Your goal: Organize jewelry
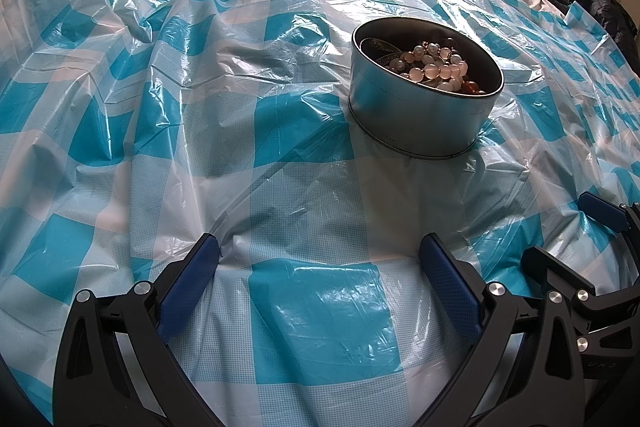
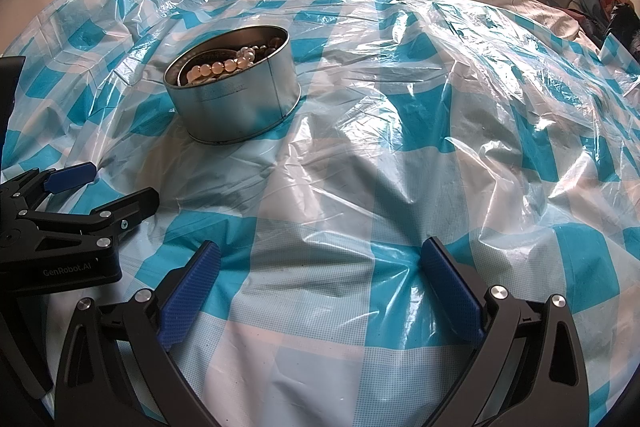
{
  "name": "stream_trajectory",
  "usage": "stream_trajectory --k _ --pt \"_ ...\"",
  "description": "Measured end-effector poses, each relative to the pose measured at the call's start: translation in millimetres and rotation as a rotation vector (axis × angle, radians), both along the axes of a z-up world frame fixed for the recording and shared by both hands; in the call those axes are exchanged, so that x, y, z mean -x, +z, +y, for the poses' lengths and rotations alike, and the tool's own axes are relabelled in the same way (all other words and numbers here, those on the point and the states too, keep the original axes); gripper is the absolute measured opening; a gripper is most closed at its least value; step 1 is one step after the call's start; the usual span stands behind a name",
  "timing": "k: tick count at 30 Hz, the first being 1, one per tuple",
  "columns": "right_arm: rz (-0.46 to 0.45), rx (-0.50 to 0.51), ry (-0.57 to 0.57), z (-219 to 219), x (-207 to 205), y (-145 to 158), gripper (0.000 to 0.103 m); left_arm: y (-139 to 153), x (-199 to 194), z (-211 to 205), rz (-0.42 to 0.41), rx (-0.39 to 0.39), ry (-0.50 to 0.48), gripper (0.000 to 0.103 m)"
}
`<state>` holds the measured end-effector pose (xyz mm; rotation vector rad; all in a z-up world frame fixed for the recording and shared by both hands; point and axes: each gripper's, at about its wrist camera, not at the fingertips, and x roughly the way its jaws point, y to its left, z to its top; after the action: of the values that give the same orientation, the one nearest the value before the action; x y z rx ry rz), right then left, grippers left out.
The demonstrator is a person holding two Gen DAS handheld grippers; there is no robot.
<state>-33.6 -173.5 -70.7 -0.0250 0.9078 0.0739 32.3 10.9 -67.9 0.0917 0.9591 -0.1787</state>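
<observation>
I see a round metal tin (image 1: 420, 115), lidless and upright, sitting on the blue-and-white checked plastic sheet (image 1: 280, 187) spread over the bed. Its wall is plain grey, with a thin rim at the base and a vertical seam showing from my right wrist view. Inside lies a tangle of jewelry: a strand of pale pinkish round beads (image 1: 440, 67) on top, a few amber-brown beads (image 1: 471, 86) toward the near edge, and something dark and silvery underneath that I cannot make out.

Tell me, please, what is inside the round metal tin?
The tin holds a strand of pale round beads lying over darker jewelry and some amber beads. Whatever lies beneath them is hidden.
</observation>
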Motion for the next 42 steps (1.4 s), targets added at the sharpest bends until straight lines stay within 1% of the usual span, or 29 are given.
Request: stream_trajectory --k 15,18,23,27,30,36,40,42 --pt "-0.005 0.001 0.001 0 0 0 0.096 0 0 0 0.0 -0.005 0.0 0.096" --pt "-0.004 -0.001 0.001 0 0 0 0.096 -1 0 1 0.002 0.004 0.001 0.096" --pt "0.019 -0.016 0.008 0 -1 1 0.096 -1 0 1 0.008 0.002 0.007 0.096" --pt "0.042 -0.023 0.04 -2 -4 1 0.096 2 0 -1 0.043 0.001 0.04 0.096" --pt "0.041 -0.032 0.027 -3 -4 1 0.096 4 -1 -6 0.071 -0.023 0.059 0.096" --pt "0.051 -0.018 0.022 -2 -4 2 0.096 9 -1 -7 0.105 -0.033 0.089 0.096" --pt "0.042 0.002 0.007 2 -2 4 0.096 18 4 -8 0.061 -0.05 0.105 0.096" --pt "0.014 0.017 -0.01 3 0 8 0.096 22 6 -9 0.045 -0.051 0.1 0.096"
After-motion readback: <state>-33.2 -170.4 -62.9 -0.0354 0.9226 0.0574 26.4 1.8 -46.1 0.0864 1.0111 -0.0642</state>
